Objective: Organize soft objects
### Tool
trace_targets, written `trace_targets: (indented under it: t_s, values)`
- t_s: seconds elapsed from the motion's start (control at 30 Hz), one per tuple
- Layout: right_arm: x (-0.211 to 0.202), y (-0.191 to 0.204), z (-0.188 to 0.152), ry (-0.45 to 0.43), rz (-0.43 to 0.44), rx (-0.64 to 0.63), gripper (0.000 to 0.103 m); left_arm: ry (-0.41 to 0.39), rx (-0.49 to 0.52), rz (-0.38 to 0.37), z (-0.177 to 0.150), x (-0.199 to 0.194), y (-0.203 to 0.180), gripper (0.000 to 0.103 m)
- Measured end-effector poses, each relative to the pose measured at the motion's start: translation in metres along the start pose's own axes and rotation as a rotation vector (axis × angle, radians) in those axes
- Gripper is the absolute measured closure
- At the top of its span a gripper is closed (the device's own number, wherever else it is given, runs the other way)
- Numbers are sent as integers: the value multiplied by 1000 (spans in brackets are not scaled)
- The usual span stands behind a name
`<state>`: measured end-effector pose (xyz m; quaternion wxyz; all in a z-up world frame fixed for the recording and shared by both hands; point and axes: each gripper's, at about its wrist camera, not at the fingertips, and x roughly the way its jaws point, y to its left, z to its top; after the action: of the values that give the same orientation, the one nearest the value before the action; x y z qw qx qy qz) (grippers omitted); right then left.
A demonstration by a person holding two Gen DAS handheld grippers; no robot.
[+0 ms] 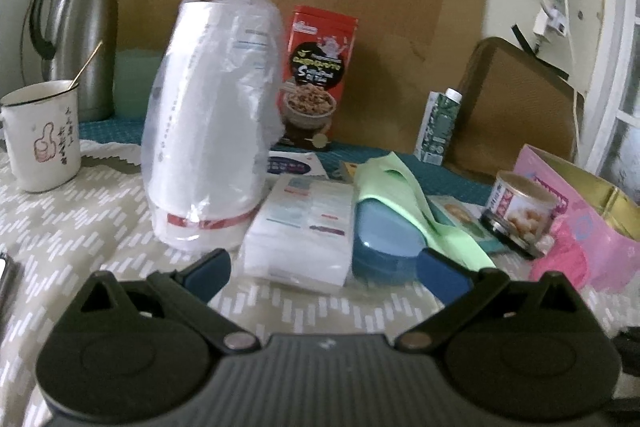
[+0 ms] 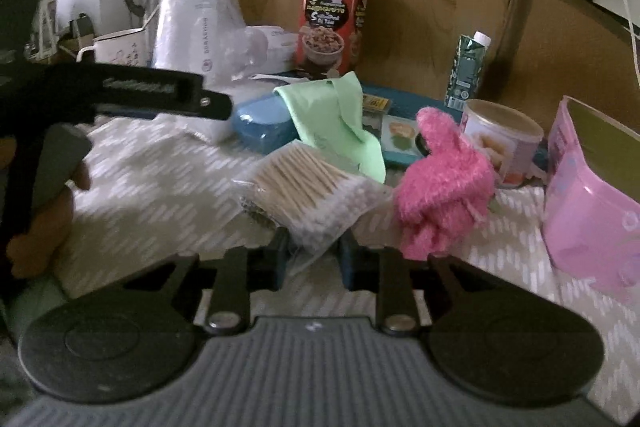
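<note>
My right gripper (image 2: 312,259) is shut on a clear bag of cotton swabs (image 2: 308,187) and holds it by its near corner just above the patterned cloth. A fuzzy pink cloth (image 2: 440,183) lies right of the bag. A green cloth (image 2: 340,123) drapes over a blue case (image 2: 260,125). My left gripper (image 1: 320,267) is open and empty, just short of a white tissue pack (image 1: 304,227), with the blue case (image 1: 384,243) and green cloth (image 1: 404,203) to its right. The pink cloth (image 1: 560,259) shows at the right edge.
A tall bagged white roll (image 1: 208,131), an enamel mug (image 1: 40,135) and a steel thermos (image 1: 80,35) stand at the left. A red box (image 1: 316,75), a carton (image 1: 438,123), a tin can (image 1: 520,211) and a pink open box (image 2: 592,195) stand behind and right.
</note>
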<state>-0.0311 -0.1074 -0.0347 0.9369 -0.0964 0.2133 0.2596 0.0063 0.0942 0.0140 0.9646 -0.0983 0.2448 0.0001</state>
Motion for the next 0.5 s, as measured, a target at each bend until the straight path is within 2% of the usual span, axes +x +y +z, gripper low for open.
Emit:
trace_targets:
  t_s: [0.3,0.37,0.5]
  values:
    - [-30,-7,-21,1,2,14,73,16,35,-16,-2,1,-6,0]
    - [-30,-10,-21,-1,-7,32,69,14,39,-19,-2,0,-6,0]
    - [-26,-8,-21,-9,-23,32,48,3,49,-49,-3,-3,-6,0]
